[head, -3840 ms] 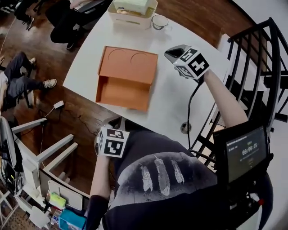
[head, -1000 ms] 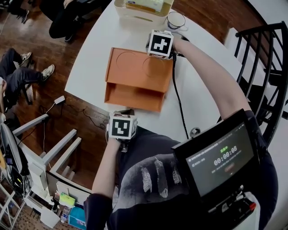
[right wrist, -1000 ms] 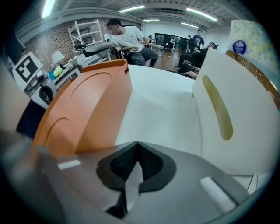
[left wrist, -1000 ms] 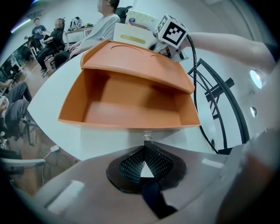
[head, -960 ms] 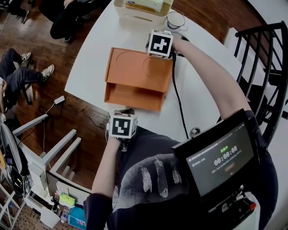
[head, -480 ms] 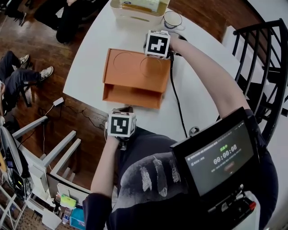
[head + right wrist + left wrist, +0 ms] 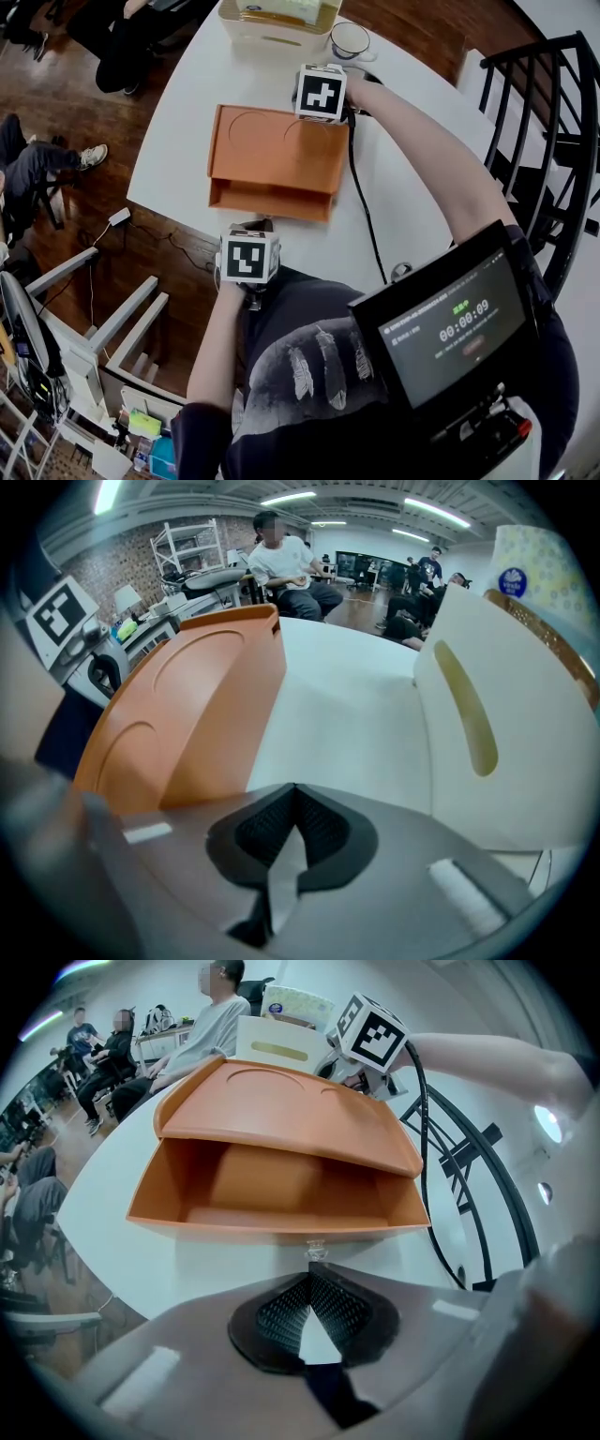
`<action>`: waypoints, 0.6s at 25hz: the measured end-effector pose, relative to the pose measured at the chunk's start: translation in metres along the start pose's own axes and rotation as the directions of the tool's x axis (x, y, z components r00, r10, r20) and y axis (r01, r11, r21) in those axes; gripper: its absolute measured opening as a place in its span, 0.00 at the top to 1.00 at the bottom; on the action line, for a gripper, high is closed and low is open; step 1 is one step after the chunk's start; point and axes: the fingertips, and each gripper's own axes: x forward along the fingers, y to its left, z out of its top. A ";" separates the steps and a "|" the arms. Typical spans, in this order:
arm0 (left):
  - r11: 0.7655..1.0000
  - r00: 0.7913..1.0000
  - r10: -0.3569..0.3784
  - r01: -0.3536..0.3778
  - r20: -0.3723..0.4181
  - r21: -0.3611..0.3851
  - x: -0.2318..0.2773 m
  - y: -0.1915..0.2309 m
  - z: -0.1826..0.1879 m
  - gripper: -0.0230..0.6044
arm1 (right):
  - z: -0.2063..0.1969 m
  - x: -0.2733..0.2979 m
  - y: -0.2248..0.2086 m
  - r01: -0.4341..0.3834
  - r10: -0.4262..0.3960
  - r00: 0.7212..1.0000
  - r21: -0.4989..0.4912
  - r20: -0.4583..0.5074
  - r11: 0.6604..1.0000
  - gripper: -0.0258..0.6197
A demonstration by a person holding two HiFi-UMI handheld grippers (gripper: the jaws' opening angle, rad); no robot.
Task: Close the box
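Note:
An orange box (image 7: pixel 277 173) sits on the white table (image 7: pixel 187 112), its open front facing me. Its hinged lid (image 7: pixel 281 1115) slopes down over the tray (image 7: pixel 272 1194), leaving a gap at the front. My right gripper (image 7: pixel 293 794) is shut with nothing in it, at the lid's back right edge; the lid (image 7: pixel 197 705) is just left of its jaws. Its marker cube (image 7: pixel 322 92) sits over that corner. My left gripper (image 7: pixel 311 1267) is shut and empty, just short of the tray's front wall; its cube (image 7: pixel 248 255) is at the table's near edge.
Behind the box stand a white holder (image 7: pixel 274 23) with a tissue pack and a mug (image 7: pixel 351 39). A black cable (image 7: pixel 361 216) runs along the table to the right of the box. A black stair railing (image 7: pixel 553 141) is to the right; seated people are to the left.
The right gripper went from the table's right side to the lid's back edge. The lid, earlier lying flat open, has swung up and over the tray, lowering further in the last second.

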 end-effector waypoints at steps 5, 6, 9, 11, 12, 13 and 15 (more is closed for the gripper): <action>1.000 1.000 0.006 -0.006 0.012 0.013 -0.001 0.001 0.006 0.94 | 0.002 -0.001 0.000 0.002 -0.002 1.000 -0.002 0.011 1.000 0.95; 1.000 1.000 0.007 -0.007 0.013 0.015 -0.001 0.002 0.006 0.94 | 0.001 0.000 0.000 0.003 -0.003 1.000 -0.001 0.008 1.000 0.95; 1.000 1.000 0.009 -0.010 0.016 0.016 0.000 0.002 0.008 0.94 | -0.001 -0.001 0.001 0.001 -0.001 1.000 -0.002 -0.002 1.000 0.95; 1.000 1.000 0.010 -0.011 0.019 0.017 0.000 0.002 0.010 0.94 | 0.001 -0.001 0.001 -0.003 0.003 1.000 -0.012 0.005 1.000 0.95; 1.000 1.000 0.011 -0.011 0.021 0.018 0.000 0.002 0.010 0.94 | 0.004 -0.001 0.001 -0.005 0.005 1.000 -0.022 0.016 1.000 0.95; 1.000 1.000 0.011 -0.012 0.022 0.018 0.000 0.002 0.011 0.94 | 0.006 -0.001 0.002 -0.007 0.007 1.000 -0.028 0.022 1.000 0.95; 1.000 1.000 0.011 -0.011 0.021 0.019 0.000 0.002 0.012 0.94 | 0.007 -0.002 0.002 -0.008 0.009 1.000 -0.032 0.022 0.999 0.95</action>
